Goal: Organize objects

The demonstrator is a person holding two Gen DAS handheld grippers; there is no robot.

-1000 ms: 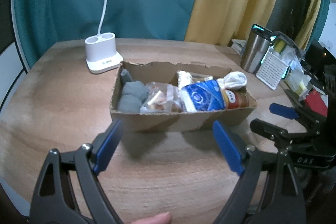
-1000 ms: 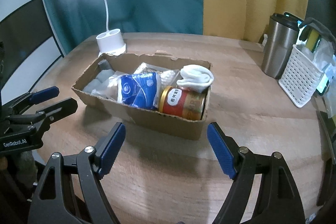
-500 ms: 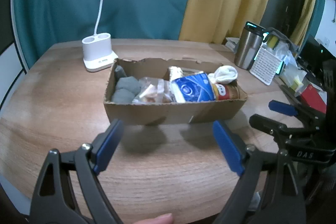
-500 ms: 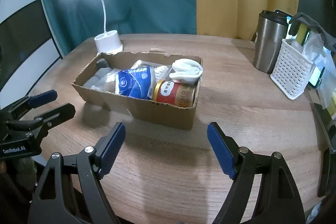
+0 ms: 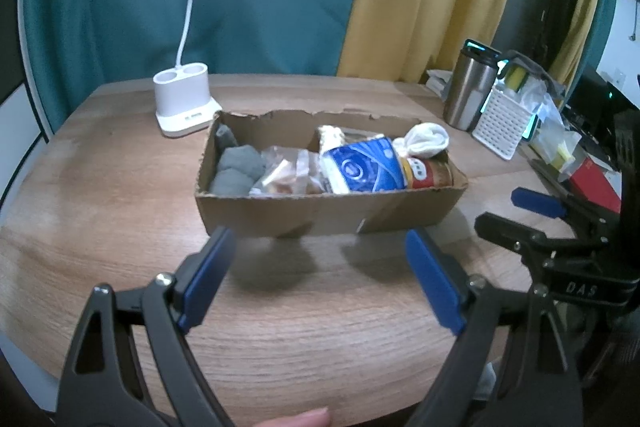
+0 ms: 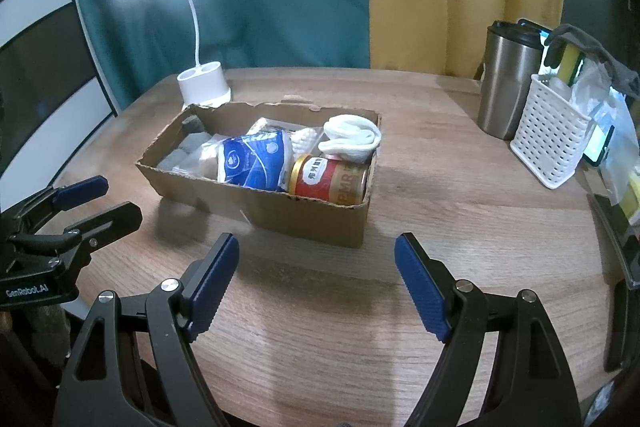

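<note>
Both grippers, left gripper (image 5: 316,275) and right gripper (image 6: 316,281), hang with jaws apart and empty before the cardboard box (image 6: 280,211) on the table (image 6: 440,195), its contents seemingly already packed, probably finished.

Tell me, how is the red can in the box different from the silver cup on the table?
The red can lies on its side inside the cardboard box; the silver cup stands upright on the table, outside the box. The red can is red and gold with writing on it; the silver cup is plain bare metal with a black lid. The silver cup looks taller than the red can is long. Both are round and shiny.
</note>
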